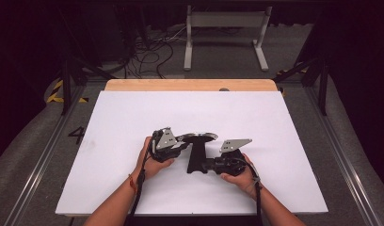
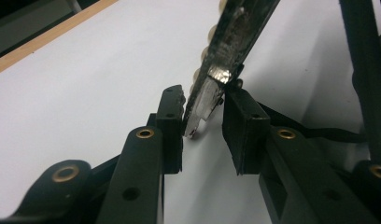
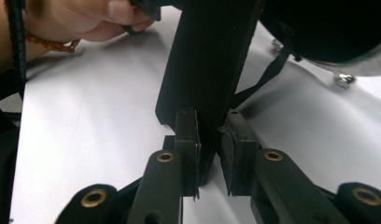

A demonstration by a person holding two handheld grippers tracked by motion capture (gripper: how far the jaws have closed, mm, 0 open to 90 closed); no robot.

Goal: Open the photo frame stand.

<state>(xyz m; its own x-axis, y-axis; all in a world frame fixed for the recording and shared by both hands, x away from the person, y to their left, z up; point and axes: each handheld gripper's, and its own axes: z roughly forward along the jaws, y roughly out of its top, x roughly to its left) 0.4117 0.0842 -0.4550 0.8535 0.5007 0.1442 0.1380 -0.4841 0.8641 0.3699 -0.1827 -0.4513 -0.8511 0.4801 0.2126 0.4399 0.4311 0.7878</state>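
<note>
Both claws worked on one object near the middle of the counter [image 1: 133,113], which was covered by a white sheet with a wooden strip along its far edge.

The object was a frying pan [image 1: 198,138]: a round, shallow metal dish with a long black handle [image 1: 196,157] that ran back toward the person. In the high view the dish sat tilted, its near rim raised off the sheet.

Left claw [image 1: 180,143]: held in the person's left hand [image 1: 152,162], it pointed to the right at the pan's rim. In the left gripper view the thin metal rim [image 2: 212,88] stood edge-on between the two jaws. The left jaw pad touched it or lay just beside it; a gap was visible at the right jaw. I could not tell whether the rim was firmly pinched. The jaws stood narrow.

Right claw [image 1: 206,165]: held in the right hand [image 1: 242,179], it pointed left at the near end of the handle. In the right gripper view the black handle [image 3: 207,70] rose between the jaws, and both pads pressed against its sides. The jaws were narrow, clamped on the handle.

The left hand [image 3: 81,18], with a red cord at its wrist, appeared at the upper left of the right gripper view.
</note>
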